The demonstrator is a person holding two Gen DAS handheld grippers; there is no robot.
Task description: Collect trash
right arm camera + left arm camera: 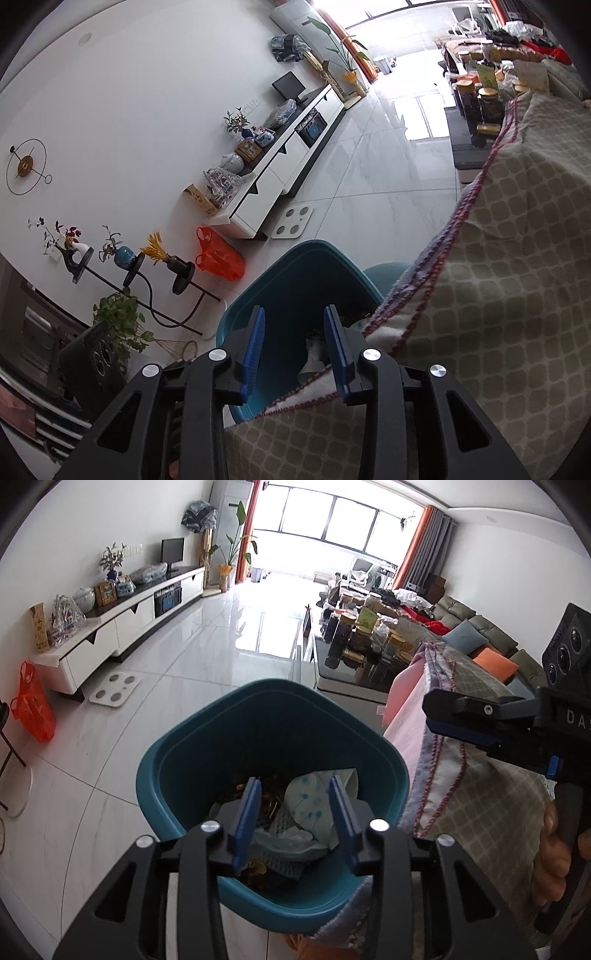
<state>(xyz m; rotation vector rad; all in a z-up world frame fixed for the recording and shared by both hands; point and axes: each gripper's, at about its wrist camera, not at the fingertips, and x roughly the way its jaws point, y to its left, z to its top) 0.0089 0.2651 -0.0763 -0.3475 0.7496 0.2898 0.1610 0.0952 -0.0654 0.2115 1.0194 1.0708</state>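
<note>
The left tool is held with fingers apart above the teal bin of trash; the right tool is likewise parted, empty, beside the checked blanket.

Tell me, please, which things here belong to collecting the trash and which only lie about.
For the job:
- teal trash bin
- paper and wrapper trash inside it
- left claw, open above the bin
- right claw, open

Only lying about:
- orange plastic bag
- white bathroom scale
- checked cloth
- jars
</note>
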